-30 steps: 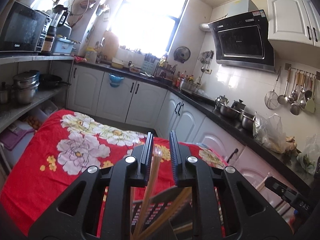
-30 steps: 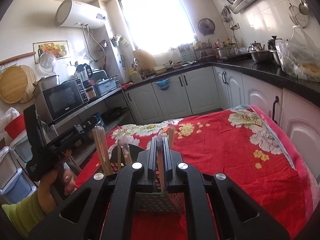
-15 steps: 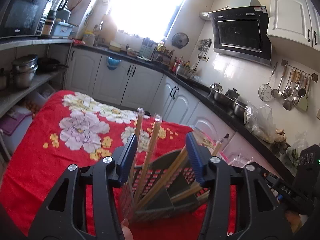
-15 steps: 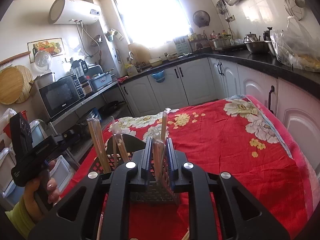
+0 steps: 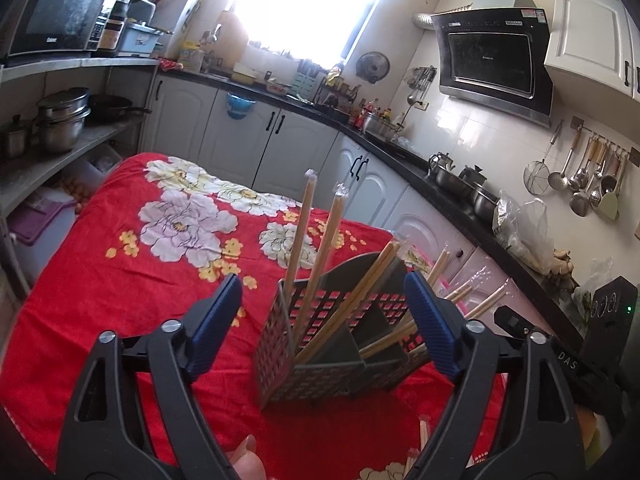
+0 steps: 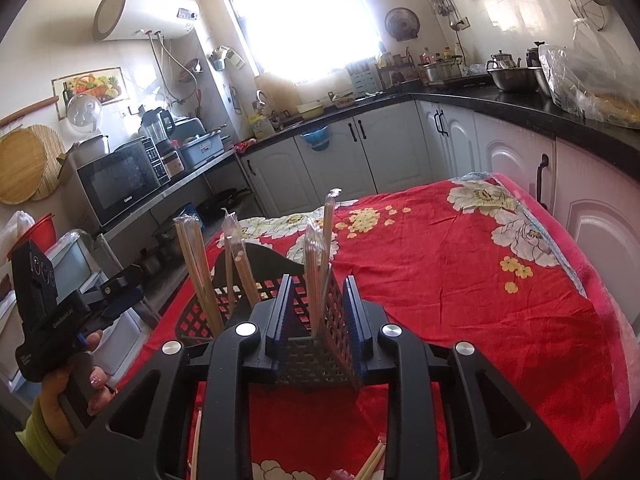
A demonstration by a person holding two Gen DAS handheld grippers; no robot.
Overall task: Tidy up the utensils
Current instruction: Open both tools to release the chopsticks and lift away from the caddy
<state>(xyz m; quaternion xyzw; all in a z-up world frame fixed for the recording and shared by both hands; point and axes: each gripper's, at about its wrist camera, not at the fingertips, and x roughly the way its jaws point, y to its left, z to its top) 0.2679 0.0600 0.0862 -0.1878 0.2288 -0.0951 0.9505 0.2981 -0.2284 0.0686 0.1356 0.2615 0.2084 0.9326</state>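
A grey perforated utensil holder (image 5: 320, 364) stands on the red flowered cloth (image 5: 132, 288) with several plastic-wrapped chopstick pairs (image 5: 302, 236) upright or leaning in its compartments. My left gripper (image 5: 322, 282) is open wide and still opening, its blue pads on either side of the holder and touching nothing. In the right wrist view the holder (image 6: 308, 356) is close in front. My right gripper (image 6: 318, 280) is opening, with a wrapped chopstick pair (image 6: 314, 256) standing loose between its pads. A hand holds the left gripper (image 6: 120, 292) at the left.
Loose chopsticks (image 6: 372, 464) lie on the cloth near the front edge, and another (image 6: 196, 436) lies further left. White cabinets and a black counter (image 5: 440, 176) run behind and to the right. Shelves with pots (image 5: 60, 120) stand on the left.
Both grippers have let go of their chopstick pairs, which now stand in the holder. The left jaws have spread wide and the holder has come into fuller view. The right jaws have parted a little.
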